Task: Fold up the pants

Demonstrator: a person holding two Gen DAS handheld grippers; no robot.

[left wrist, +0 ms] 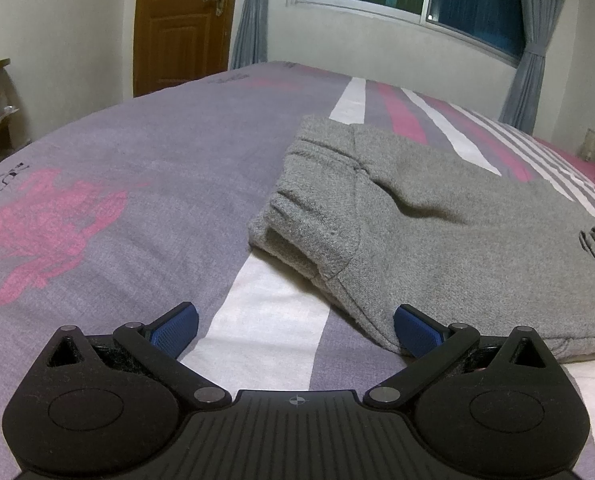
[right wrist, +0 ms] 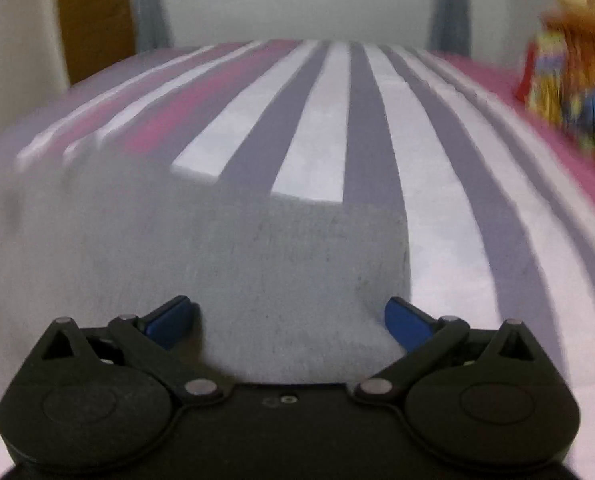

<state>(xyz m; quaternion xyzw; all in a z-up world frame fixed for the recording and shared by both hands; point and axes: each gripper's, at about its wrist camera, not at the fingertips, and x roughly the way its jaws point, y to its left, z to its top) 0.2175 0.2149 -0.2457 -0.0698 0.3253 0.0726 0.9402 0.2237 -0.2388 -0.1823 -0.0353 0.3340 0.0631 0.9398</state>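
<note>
Left wrist view shows the left gripper (left wrist: 295, 326) spread wide and holding nothing, low over the bed (left wrist: 137, 200); its left pad hangs over the striped sheet, its right pad touches the near edge of the folded grey pants (left wrist: 437, 232), which lie to the right on the bed; right wrist view, blurred, shows the right gripper (right wrist: 289, 320) spread too, with the pants (right wrist: 277, 272) between its pads; a colourful box (right wrist: 569, 80) stands far right.
</note>
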